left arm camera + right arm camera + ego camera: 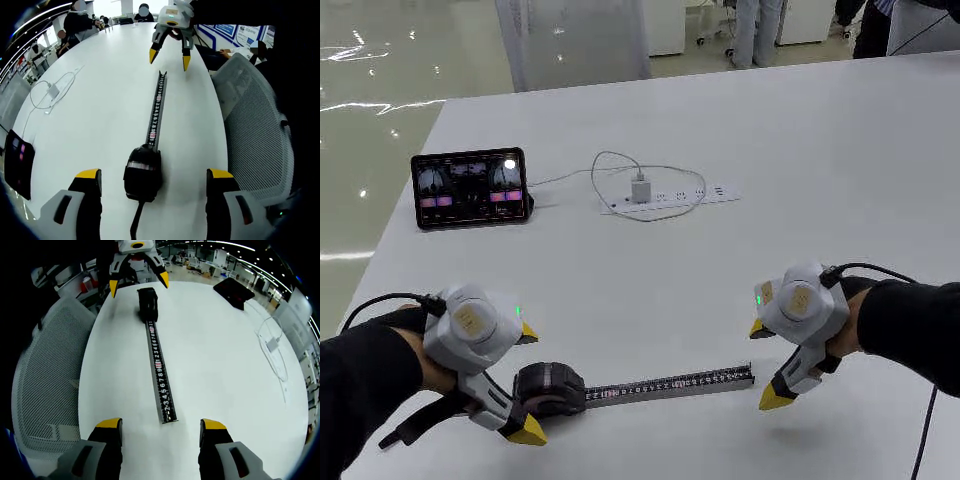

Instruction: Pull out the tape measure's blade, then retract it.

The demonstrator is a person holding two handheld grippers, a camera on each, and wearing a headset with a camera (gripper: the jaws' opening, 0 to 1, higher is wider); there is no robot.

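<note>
Tape measure [549, 388] is found lying on the white table [750, 140], at the lower left of the head view. Its blade [670, 385] is laid out flat toward the lower centre. The case is flanked by the wide-spread jaws of the left gripper [154, 174], with clear gaps on both sides. The right gripper [161, 423] is likewise held spread at the blade's free end, with no contact observed.

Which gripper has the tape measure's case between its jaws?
The left gripper: the black case lies between its open jaws. The right gripper, also open, faces the blade's free tip.
</note>
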